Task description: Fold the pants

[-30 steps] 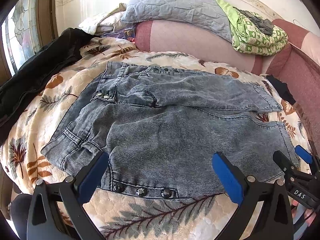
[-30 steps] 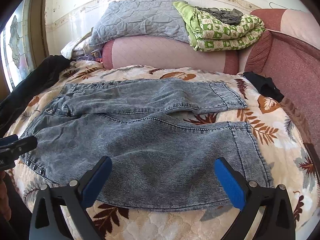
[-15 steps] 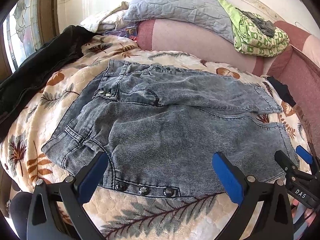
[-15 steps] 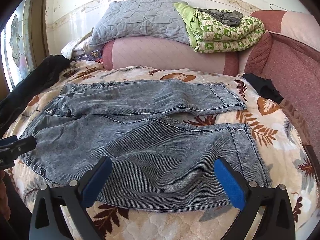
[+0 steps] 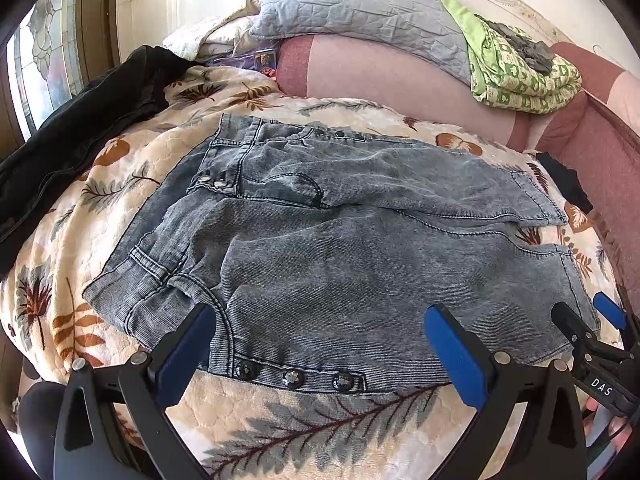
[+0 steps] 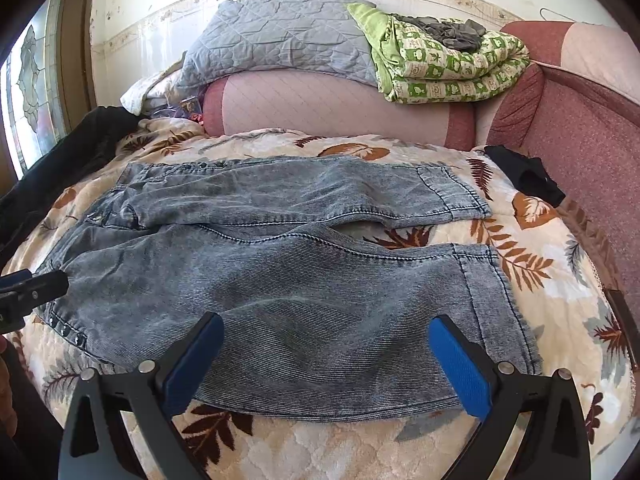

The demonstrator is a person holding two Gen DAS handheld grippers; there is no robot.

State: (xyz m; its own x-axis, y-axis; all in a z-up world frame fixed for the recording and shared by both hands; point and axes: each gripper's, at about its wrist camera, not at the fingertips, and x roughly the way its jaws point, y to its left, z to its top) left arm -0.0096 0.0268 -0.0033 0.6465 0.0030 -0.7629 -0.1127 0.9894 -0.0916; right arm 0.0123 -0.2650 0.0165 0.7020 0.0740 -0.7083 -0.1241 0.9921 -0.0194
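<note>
Left wrist view: pants (image 5: 340, 240) lie flat just ahead of the left gripper (image 5: 324, 354) — both grippers' fingers spread apart, holding nothing.

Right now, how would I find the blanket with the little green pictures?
Start at the pink bolster along the wall behind the jeans. On its right end lies the folded blanket, beside a plain grey quilt. Only it has green-and-cream squares.

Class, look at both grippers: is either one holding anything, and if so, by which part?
Nothing is held. The left gripper and right gripper are both open above the near edge of the jeans.
</note>
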